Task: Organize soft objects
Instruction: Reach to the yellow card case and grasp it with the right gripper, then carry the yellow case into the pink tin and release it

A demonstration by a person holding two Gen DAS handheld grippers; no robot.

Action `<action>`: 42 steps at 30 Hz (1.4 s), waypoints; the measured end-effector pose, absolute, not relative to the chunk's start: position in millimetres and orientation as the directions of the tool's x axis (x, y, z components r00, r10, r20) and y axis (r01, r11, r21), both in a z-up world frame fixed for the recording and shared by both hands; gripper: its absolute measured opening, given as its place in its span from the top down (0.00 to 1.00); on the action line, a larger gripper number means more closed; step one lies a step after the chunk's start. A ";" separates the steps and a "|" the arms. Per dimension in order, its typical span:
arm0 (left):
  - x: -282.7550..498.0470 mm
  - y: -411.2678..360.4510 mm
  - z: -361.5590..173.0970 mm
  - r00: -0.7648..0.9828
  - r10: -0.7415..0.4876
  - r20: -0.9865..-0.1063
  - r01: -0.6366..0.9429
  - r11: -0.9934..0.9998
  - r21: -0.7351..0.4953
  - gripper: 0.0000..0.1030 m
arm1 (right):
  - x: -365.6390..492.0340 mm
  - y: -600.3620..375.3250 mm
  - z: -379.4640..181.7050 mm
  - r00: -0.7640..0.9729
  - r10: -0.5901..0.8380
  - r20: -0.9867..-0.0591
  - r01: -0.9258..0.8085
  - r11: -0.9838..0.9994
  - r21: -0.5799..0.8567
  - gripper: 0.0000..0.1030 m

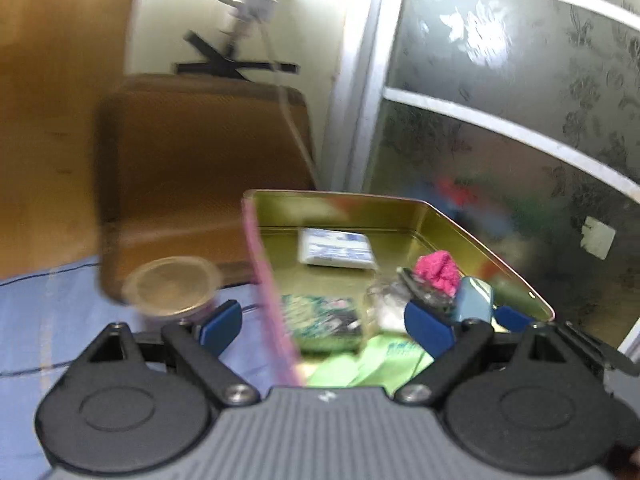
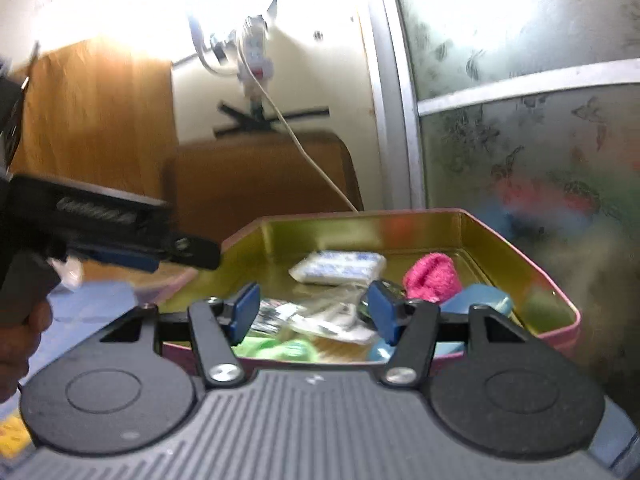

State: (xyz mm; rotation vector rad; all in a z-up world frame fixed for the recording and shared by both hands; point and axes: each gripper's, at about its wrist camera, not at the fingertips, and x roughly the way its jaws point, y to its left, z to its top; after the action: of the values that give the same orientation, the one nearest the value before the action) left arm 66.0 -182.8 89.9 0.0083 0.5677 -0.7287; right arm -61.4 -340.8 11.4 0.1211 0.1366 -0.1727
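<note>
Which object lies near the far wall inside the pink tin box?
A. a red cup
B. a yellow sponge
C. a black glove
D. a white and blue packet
D: the white and blue packet lies on the gold floor of the tin box near its far wall, with the pink fluffy item to its right.

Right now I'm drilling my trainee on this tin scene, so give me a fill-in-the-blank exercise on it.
1. The fluffy ball inside the tin is ____.
2. The clear plastic cup stands ____ the tin.
3. Both the left gripper and the right gripper have their jaws ____.

Missing words: pink; outside; open
</note>
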 end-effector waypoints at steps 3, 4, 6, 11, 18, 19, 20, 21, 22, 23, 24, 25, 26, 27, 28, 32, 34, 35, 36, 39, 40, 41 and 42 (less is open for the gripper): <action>59.6 -134.2 88.8 0.601 -0.616 -0.510 0.594 0.771 -0.232 0.13 | -65.0 -325.1 15.0 0.988 -0.026 -0.154 0.045 0.992 0.119 0.40; 57.1 -113.7 85.2 0.597 -0.606 -0.526 0.573 0.781 -0.249 0.14 | -64.8 -316.7 13.6 0.983 0.039 -0.179 -0.016 0.992 0.124 0.40; 51.9 -80.4 75.5 0.581 -0.593 -0.558 0.542 0.793 -0.278 0.17 | -59.4 -295.3 7.5 0.957 0.152 -0.246 -0.121 0.983 0.134 0.40; 34.6 -17.3 50.4 0.527 -0.591 -0.610 0.479 0.800 -0.361 0.18 | -49.8 -235.2 -12.5 0.859 0.339 -0.385 -0.330 0.940 0.090 0.39; 29.1 -8.7 22.8 0.429 -0.668 -0.608 0.486 0.738 -0.468 0.30 | -44.0 -182.0 -31.3 0.771 0.364 -0.523 -0.449 0.892 -0.042 0.30; 29.8 -13.6 17.2 0.413 -0.673 -0.614 0.486 0.733 -0.476 0.33 | -40.9 -178.5 -32.6 0.770 0.349 -0.534 -0.441 0.896 -0.051 0.30; 29.5 -17.5 14.3 0.411 -0.680 -0.607 0.495 0.726 -0.478 0.33 | -38.4 -176.9 -34.3 0.774 0.337 -0.536 -0.430 0.901 -0.056 0.30; 27.7 -20.0 13.3 0.410 -0.684 -0.603 0.503 0.722 -0.476 0.33 | -35.7 -176.9 -34.8 0.779 0.330 -0.532 -0.421 0.905 -0.055 0.30; 28.7 -23.7 13.1 0.401 -0.694 -0.598 0.507 0.712 -0.487 0.33 | -33.4 -176.9 -35.1 0.782 0.324 -0.533 -0.413 0.909 -0.054 0.30; 30.4 -25.7 12.4 0.381 -0.711 -0.591 0.506 0.696 -0.510 0.33 | -31.2 -177.1 -34.9 0.785 0.315 -0.534 -0.403 0.913 -0.054 0.30; 32.6 -28.7 10.4 0.349 -0.739 -0.576 0.505 0.666 -0.550 0.32 | -30.9 -176.3 -35.6 0.788 0.311 -0.532 -0.396 0.917 -0.051 0.30; 33.3 -32.7 8.3 0.337 -0.753 -0.565 0.505 0.651 -0.567 0.32 | -30.5 -176.6 -37.0 0.788 0.312 -0.531 -0.392 0.919 -0.041 0.30; 32.2 -36.3 8.6 0.355 -0.744 -0.566 0.509 0.661 -0.551 0.32 | -27.1 -178.1 -37.6 0.786 0.320 -0.529 -0.390 0.921 -0.023 0.30; 31.0 -39.8 9.5 0.373 -0.732 -0.570 0.513 0.675 -0.530 0.32 | -30.4 -178.0 -38.0 0.792 0.314 -0.523 -0.379 0.925 -0.019 0.29; 30.4 -42.3 10.4 0.392 -0.718 -0.575 0.507 0.690 -0.517 0.32 | -31.2 -177.4 -38.2 0.799 0.308 -0.516 -0.372 0.928 -0.023 0.31; 32.7 -41.1 24.1 0.430 -0.710 -0.557 0.483 0.703 -0.523 0.36 | -36.9 -172.2 -31.6 0.833 0.291 -0.470 -0.358 0.932 -0.057 0.39; 37.3 -42.0 36.4 0.437 -0.720 -0.539 0.489 0.693 -0.530 0.37 | -43.3 -168.5 -21.1 0.874 0.277 -0.399 -0.349 0.929 -0.119 0.40; 39.7 -45.1 44.4 0.444 -0.725 -0.527 0.497 0.689 -0.528 0.37 | -44.6 -168.3 -15.0 0.892 0.270 -0.363 -0.339 0.930 -0.142 0.40; 41.9 -49.6 51.7 0.452 -0.727 -0.517 0.509 0.686 -0.519 0.37 | -44.8 -169.5 -8.9 0.907 0.261 -0.331 -0.326 0.932 -0.158 0.40; 51.7 -73.7 75.1 0.464 -0.733 -0.497 0.553 0.678 -0.484 0.37 | -42.4 -179.0 6.4 0.940 0.225 -0.256 -0.278 0.941 -0.194 0.40; 56.1 -85.4 83.0 0.459 -0.741 -0.491 0.574 0.668 -0.473 0.37 | -41.5 -184.4 10.6 0.950 0.209 -0.233 -0.257 0.945 -0.204 0.40; 59.3 -95.8 88.5 0.454 -0.747 -0.485 0.592 0.660 -0.463 0.37 | -41.0 -191.1 14.6 0.959 0.187 -0.211 -0.232 0.950 -0.209 0.40; 62.3 -106.5 94.0 0.447 -0.754 -0.481 0.612 0.650 -0.451 0.37 | -40.8 -199.7 19.0 0.968 0.164 -0.188 -0.203 0.956 -0.210 0.40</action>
State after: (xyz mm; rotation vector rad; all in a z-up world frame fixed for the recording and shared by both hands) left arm 62.3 -106.5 94.0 -0.2234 0.7091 -0.8545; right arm -40.8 -199.7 19.0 -0.2304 0.1696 0.1872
